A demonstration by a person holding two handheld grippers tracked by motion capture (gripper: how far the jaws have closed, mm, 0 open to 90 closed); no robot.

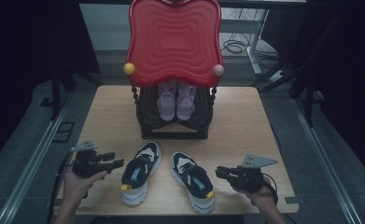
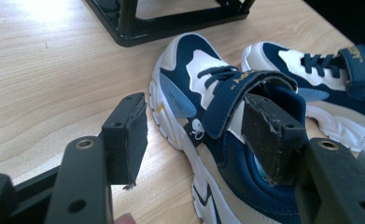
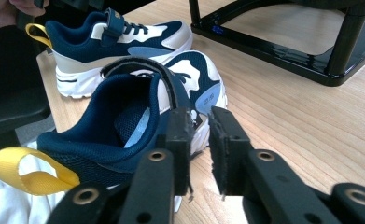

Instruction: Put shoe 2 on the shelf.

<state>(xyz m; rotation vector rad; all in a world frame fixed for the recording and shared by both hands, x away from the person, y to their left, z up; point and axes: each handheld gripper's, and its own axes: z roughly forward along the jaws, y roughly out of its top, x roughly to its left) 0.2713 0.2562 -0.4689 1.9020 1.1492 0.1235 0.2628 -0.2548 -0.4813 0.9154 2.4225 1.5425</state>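
Sitting side by side near the front edge of the desk (image 1: 245, 116), the two navy and white sneakers point their toes toward the black shoe rack (image 1: 174, 133) at the middle of the desk, which suggests they are waiting to go onto it, next to the pair of lilac shoes (image 1: 175, 103) already on its shelf under the red top (image 1: 174, 39). The left sneaker (image 1: 141, 172) lies toward the front left corner, the right sneaker (image 1: 193, 179) just beside it, apart from it; each has a yellow heel loop facing the person.

The left gripper (image 1: 117, 163) hangs level just left of the left sneaker with its jaws wide apart; in the left gripper view one pad (image 2: 264, 135) stands over the shoe's opening near the strap and the other over bare wood, so the shoe's side wall lies between them unpinched, likely lined up for a grab at the collar.

The right gripper (image 1: 220, 171) hovers right of the right sneaker, its jaws parted only by a narrow gap with nothing between them, the shoe's side just ahead, so neither shoe looks held
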